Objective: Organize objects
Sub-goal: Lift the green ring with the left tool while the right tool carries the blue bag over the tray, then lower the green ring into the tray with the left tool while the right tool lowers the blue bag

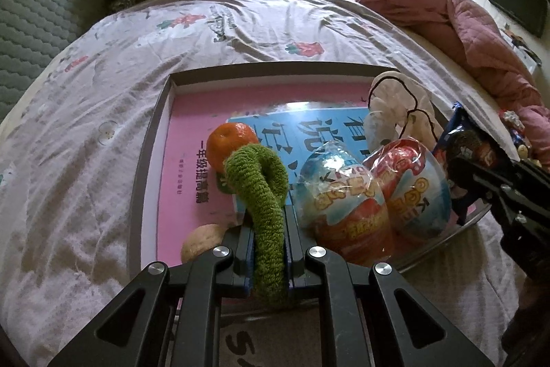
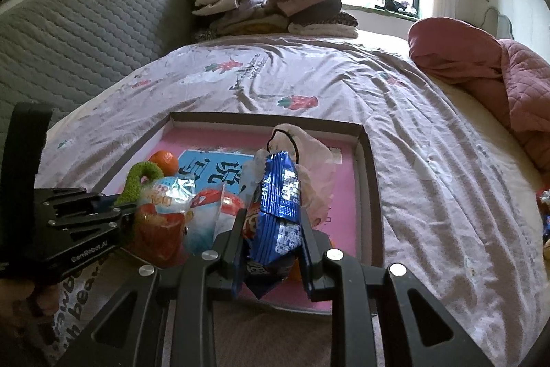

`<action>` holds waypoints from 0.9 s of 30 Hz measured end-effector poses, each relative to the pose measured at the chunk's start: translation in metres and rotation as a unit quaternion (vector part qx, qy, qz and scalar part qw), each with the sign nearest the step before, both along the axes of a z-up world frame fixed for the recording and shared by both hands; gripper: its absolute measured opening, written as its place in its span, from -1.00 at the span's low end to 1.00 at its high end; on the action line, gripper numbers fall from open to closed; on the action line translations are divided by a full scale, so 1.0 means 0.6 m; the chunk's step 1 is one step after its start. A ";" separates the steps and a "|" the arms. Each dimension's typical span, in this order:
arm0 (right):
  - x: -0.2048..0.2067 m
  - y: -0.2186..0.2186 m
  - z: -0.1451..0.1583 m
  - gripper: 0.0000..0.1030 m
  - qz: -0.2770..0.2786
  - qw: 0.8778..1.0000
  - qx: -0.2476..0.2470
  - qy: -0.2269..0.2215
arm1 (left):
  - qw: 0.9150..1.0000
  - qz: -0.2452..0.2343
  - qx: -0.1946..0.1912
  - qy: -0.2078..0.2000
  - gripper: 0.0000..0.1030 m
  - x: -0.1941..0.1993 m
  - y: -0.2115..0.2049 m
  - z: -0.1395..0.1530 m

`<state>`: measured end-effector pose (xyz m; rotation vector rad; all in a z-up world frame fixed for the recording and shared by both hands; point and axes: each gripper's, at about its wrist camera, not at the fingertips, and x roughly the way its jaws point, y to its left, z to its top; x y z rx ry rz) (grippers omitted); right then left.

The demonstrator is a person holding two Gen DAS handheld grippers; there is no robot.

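A shallow cardboard box [image 1: 151, 140] with a pink book on its floor lies on the bed. It holds an orange [image 1: 231, 143], two foil-wrapped toy eggs [image 1: 343, 205], a white plastic bag [image 1: 398, 105] and a tan round object [image 1: 199, 241]. My left gripper [image 1: 268, 229] is shut on a green fuzzy ring [image 1: 264, 195], held over the box's near left; it also shows in the right wrist view [image 2: 141, 181]. My right gripper [image 2: 271, 229] is shut on a blue snack packet [image 2: 280, 205], held over the box's [image 2: 367, 167] near right.
The box sits on a strawberry-print bedsheet [image 1: 103, 112]. A pink quilt [image 2: 495, 71] is bunched at the right. Folded clothes [image 2: 268, 6] are piled at the far end against a grey padded headboard [image 2: 82, 36]. More small items [image 2: 545, 219] lie at the right edge.
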<state>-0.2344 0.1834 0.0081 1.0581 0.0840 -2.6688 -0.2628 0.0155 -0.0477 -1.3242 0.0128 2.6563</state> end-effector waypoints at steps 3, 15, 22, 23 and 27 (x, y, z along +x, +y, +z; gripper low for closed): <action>-0.001 -0.001 -0.006 -0.49 0.000 1.000 0.003 0.000 | 1.000 -0.001 -0.002 -0.001 -0.74 0.000 0.001 -0.003; 0.004 -0.012 -0.018 -0.49 0.003 1.000 0.027 0.011 | 1.000 0.001 -0.010 0.001 -0.74 0.000 0.001 -0.007; 0.000 -0.017 -0.020 -0.49 -0.001 1.000 0.028 0.012 | 1.000 0.004 -0.017 0.000 -0.73 -0.003 0.004 -0.010; 0.000 -0.018 -0.021 -0.49 -0.002 1.000 0.029 0.011 | 1.000 0.004 -0.019 0.000 -0.73 -0.003 0.004 -0.010; 0.001 -0.018 -0.023 -0.49 -0.003 1.000 0.029 0.010 | 1.000 0.007 -0.020 0.000 -0.72 -0.003 0.006 -0.011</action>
